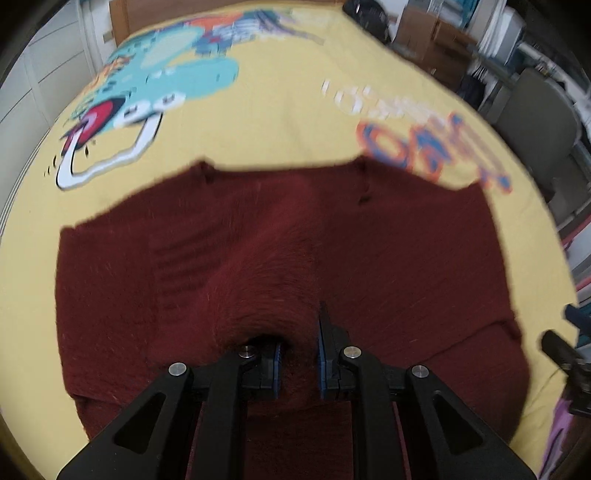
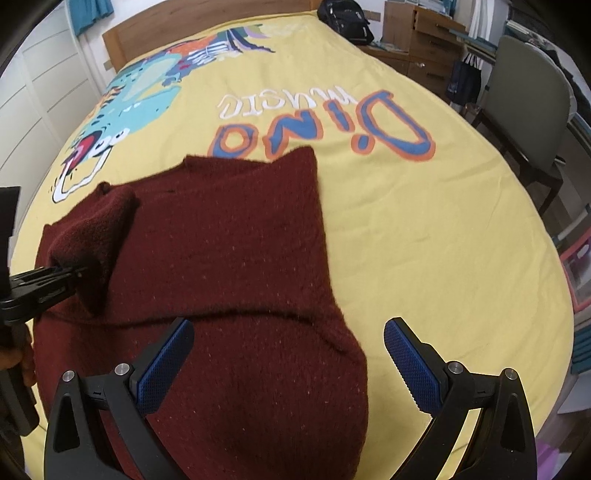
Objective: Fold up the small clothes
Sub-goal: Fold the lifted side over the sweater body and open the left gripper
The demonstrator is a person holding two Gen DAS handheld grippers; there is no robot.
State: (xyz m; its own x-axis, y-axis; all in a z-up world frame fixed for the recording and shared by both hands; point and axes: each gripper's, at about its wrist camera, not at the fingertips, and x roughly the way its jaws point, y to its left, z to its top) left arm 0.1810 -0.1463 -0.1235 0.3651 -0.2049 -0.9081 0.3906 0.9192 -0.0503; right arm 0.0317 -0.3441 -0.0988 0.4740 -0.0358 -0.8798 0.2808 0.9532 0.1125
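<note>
Left wrist view: my left claw (image 1: 298,363) pinches a soft, limp sweater (image 1: 406,258) fold mid-bed (image 1: 280,122); right claw (image 2: 288,363) gapes empty, best gripping hems.

Sweater (image 2: 229,236): fuzzy maroon knit. Bedsheet (image 2: 424,229): smooth matt printed cotton. Headboard (image 2: 207,18): wood.

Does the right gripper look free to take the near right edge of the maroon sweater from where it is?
Probably yes. The right gripper is open above the maroon sweater, whose right edge lies bare on the yellow bedspread; the left gripper pinches fabric further left.
</note>
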